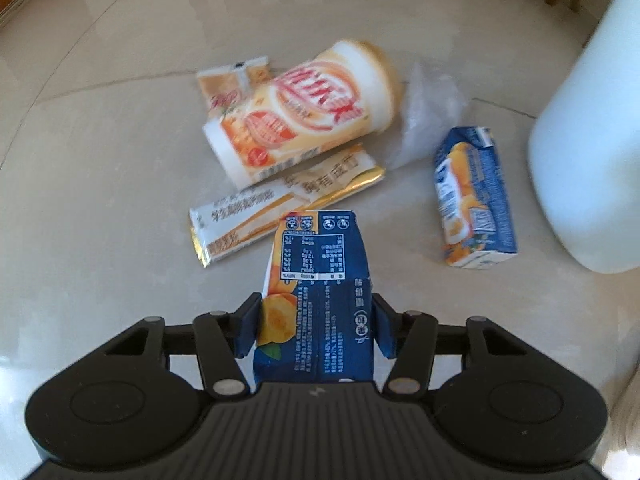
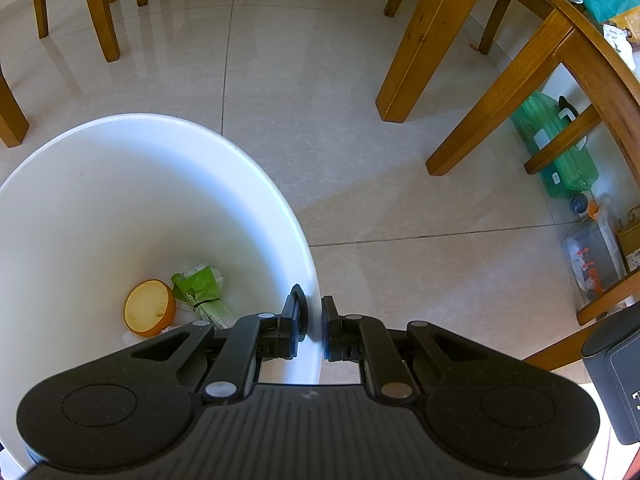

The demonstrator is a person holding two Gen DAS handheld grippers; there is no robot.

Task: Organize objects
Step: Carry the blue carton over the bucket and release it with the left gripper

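My left gripper (image 1: 316,320) is shut on a blue juice carton (image 1: 316,280) and holds it above the tiled floor. Beyond it lie a gold-edged snack wrapper (image 1: 280,204), a cream and orange cup (image 1: 304,112), a small sachet (image 1: 228,88), a clear plastic bag (image 1: 432,108) and a second blue juice carton (image 1: 472,196). The white bin (image 1: 592,140) stands at the right. My right gripper (image 2: 314,320) is shut on the white bin's rim (image 2: 316,292). Inside the bin lie an orange half (image 2: 149,307) and a green wrapper (image 2: 202,290).
Wooden table and chair legs (image 2: 424,40) stand around on the tiled floor. A green plastic case (image 2: 560,148) and clear containers (image 2: 596,248) sit under the table at the right. A dark box (image 2: 616,376) is at the right edge.
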